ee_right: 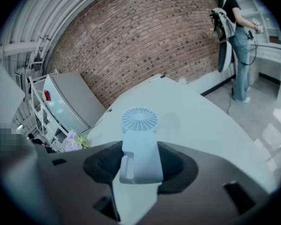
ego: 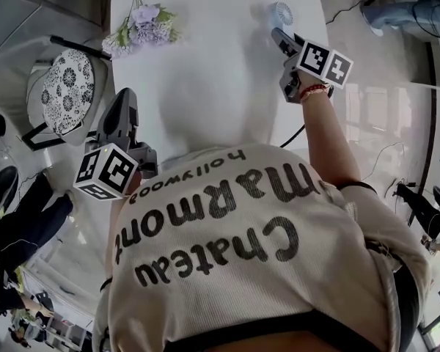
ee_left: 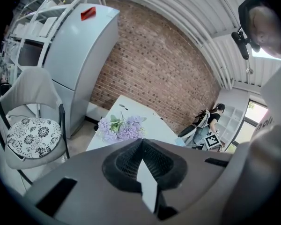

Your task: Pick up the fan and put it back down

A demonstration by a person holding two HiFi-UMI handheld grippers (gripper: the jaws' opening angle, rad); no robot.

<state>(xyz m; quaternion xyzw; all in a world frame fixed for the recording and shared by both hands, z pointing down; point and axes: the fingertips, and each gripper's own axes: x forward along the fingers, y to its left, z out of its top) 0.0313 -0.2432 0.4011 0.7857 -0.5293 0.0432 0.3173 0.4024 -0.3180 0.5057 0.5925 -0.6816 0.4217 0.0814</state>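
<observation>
Soft, even daylight fills all three views, brightest at a window [ee_left: 247, 123] far beyond and right of the left jaws. The white table [ego: 220, 42] ahead of both pairs of jaws washes out nearly flat, with one diffuse grey shadow between them. Both gripper views are fisheye: the brick wall [ee_right: 145, 41] above the jaws bows, the corners go black and the foreground below the jaws blurs, while the fan [ee_right: 139, 120] between the right jaws is fairly crisp.

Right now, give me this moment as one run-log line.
right gripper: shut on fan by its handle | fan: over white table, contact unclear | left gripper: shut, empty
</observation>
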